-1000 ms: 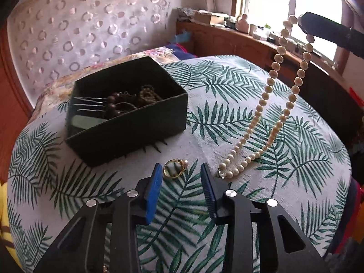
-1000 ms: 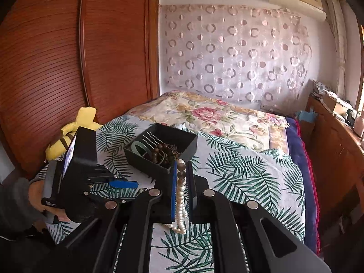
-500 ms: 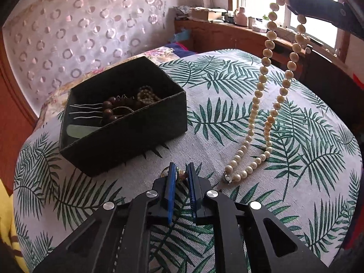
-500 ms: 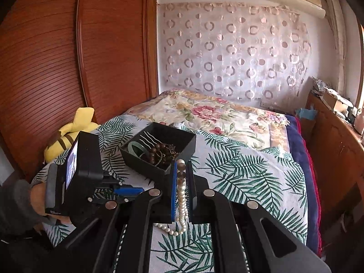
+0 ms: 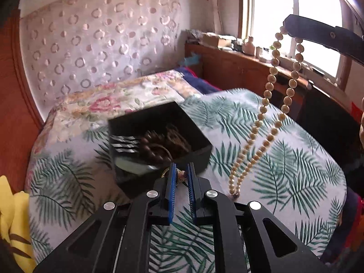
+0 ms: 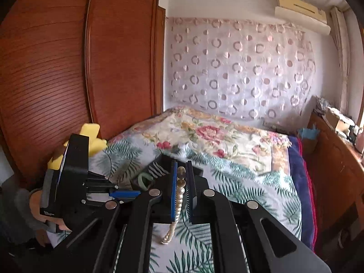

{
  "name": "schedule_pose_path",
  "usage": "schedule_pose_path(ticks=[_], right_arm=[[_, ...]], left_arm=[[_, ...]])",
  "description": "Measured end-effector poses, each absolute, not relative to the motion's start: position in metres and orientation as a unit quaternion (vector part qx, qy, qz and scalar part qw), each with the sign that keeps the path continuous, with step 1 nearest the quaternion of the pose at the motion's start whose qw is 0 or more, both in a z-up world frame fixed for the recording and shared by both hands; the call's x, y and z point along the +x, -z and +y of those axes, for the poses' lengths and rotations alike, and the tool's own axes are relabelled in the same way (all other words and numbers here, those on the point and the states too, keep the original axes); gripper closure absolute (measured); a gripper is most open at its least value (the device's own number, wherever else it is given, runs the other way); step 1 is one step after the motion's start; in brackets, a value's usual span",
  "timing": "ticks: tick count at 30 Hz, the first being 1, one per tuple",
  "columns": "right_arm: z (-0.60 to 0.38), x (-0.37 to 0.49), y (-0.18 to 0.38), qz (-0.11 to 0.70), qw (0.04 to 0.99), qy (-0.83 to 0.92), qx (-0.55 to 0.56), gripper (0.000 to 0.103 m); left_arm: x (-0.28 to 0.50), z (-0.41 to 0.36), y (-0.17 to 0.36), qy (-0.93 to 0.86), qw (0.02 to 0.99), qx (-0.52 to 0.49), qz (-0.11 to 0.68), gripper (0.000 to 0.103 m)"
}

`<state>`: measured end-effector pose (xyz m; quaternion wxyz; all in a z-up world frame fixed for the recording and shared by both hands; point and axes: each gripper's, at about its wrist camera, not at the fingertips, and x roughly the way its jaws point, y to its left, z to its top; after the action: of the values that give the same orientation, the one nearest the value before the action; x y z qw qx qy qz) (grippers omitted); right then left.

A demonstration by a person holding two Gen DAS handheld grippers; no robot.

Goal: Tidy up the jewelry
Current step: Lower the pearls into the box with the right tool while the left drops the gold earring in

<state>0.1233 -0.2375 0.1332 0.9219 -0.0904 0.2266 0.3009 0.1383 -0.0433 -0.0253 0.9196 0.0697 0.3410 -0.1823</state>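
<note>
Jewelry is split three ways: some lies in the open black rectangular box (image 5: 159, 136) on the palm-leaf printed cloth (image 5: 295, 173), a long cream pearl necklace (image 5: 268, 122) hangs in the air, and a small gold ring (image 5: 178, 177) sits between blue pads.

Largest around them is the bed with a floral quilt (image 6: 216, 134), beyond the leaf cloth at 12 o'clock, with a reddish wooden wardrobe (image 6: 68, 68) at 9 o'clock in the right wrist view and a circle-patterned curtain (image 6: 238, 68) behind.

In the left wrist view the box is just past the fingertips at 11 o'clock, holding dark wooden beads (image 5: 154, 145) and silver hairpins (image 5: 125, 144); blur hides finer detail.

The left gripper (image 5: 181, 177) points down toward the cloth, jaws clenched on the gold ring, with the box's near wall right in front. The right gripper (image 6: 181, 177) is clamped on the pearl necklace near its top, so the strand dangles as a double loop at 3 o'clock of the box, its lowest beads close above the cloth. A yellow plush toy (image 6: 91, 134) lies by the wardrobe.
</note>
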Motion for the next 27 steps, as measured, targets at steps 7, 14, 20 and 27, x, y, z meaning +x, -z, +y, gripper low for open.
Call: schedule_pose_path(ticks=[7,14,20,27], right_arm=[[-0.225,0.137,-0.168,0.197,0.928,-0.303,-0.091,0.095],[-0.212,0.157,-0.194,0.183,0.932,-0.298,-0.091,0.095],[-0.202,0.181,-0.188,0.204,0.928,-0.301,-0.084,0.095],[-0.187,0.202,-0.144,0.256,0.914,-0.301,-0.095,0.095]], left_arm=[[0.159,-0.026,0.004,0.165,0.929,0.056,0.328,0.094],[0.178,-0.017,0.008,0.148,0.929,0.047,0.335,0.094],[0.189,-0.010,0.020,0.141,0.927,0.033,0.346,0.094],[0.187,-0.003,0.025,0.135,0.928,0.020,0.347,0.073]])
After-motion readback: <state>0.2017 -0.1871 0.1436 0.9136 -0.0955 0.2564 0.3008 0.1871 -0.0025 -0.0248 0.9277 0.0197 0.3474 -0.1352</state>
